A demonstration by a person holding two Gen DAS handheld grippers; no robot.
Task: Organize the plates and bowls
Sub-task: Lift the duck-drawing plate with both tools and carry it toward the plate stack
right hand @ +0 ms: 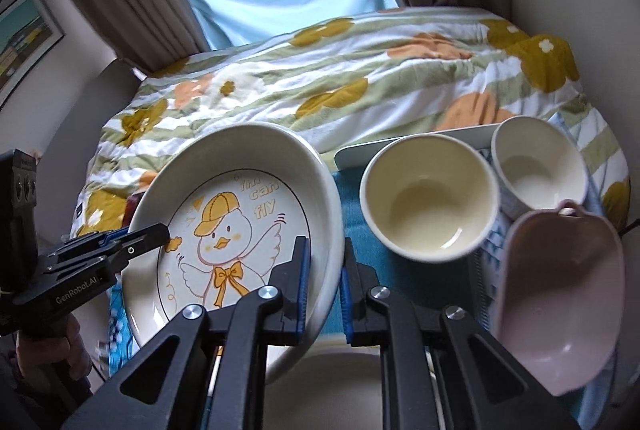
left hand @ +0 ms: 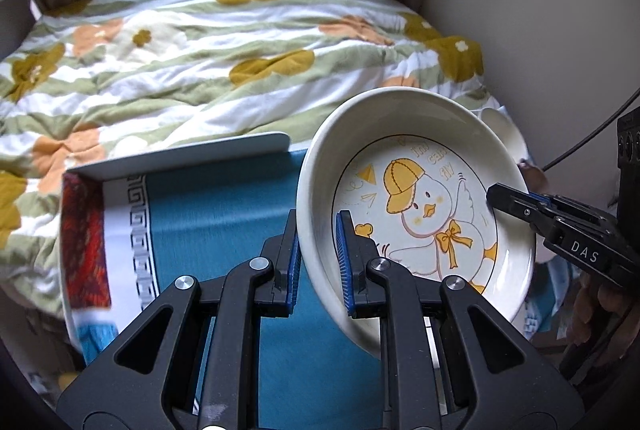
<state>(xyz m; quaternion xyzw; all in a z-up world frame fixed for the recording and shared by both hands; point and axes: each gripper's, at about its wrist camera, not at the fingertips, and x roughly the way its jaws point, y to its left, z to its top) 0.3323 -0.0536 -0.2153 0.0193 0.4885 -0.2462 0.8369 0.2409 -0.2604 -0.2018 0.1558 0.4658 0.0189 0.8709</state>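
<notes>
A white deep plate with a yellow duck picture (left hand: 424, 214) is held tilted above the blue tablecloth (left hand: 224, 214). My left gripper (left hand: 320, 262) is shut on its left rim. My right gripper (right hand: 325, 282) is shut on its right rim (right hand: 320, 214); the right gripper also shows in the left wrist view (left hand: 496, 196), and the left gripper in the right wrist view (right hand: 162, 232). Two cream bowls (right hand: 430, 196) (right hand: 538, 166) and a tilted pink bowl (right hand: 560, 294) sit to the right. Another white plate (right hand: 328, 386) lies below the right gripper.
A grey tray edge (left hand: 192, 154) stands at the back of the table. Behind it lies a bed with a flowered quilt (left hand: 208, 62), then curtains and a window. A wall is at the right.
</notes>
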